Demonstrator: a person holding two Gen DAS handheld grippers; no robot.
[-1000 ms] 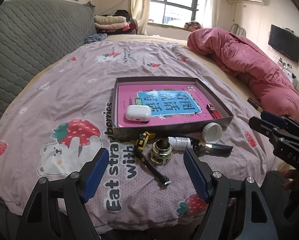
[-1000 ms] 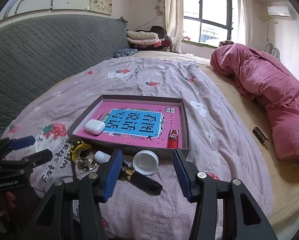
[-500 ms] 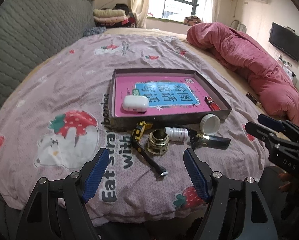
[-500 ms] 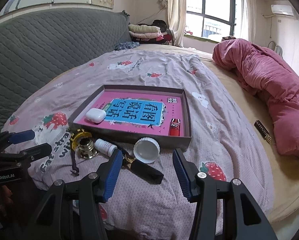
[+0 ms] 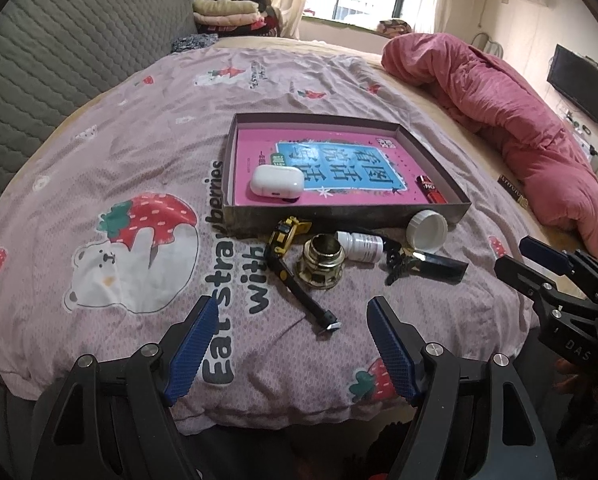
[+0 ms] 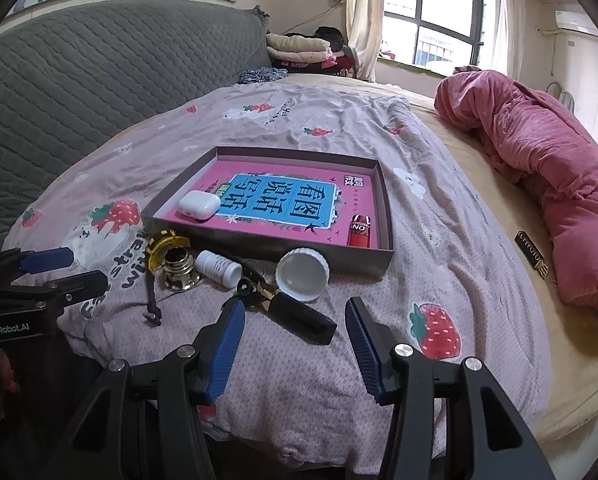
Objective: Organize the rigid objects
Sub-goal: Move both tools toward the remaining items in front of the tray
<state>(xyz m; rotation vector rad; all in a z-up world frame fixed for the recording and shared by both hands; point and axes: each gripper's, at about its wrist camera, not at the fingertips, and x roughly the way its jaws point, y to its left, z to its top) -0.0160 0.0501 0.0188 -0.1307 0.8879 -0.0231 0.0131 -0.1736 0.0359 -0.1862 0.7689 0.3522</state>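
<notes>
Jaws of left gripper (image 5: 291, 342) and right gripper (image 6: 295, 340) spread wide, gripping nothing. Hovering over bed (image 5: 99, 128), cap (image 6: 302, 274) at twelve o'clock of right.

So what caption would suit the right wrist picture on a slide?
Open right gripper hovers over loose items, a white cap and small bottle, before a tray on the bed.
</notes>
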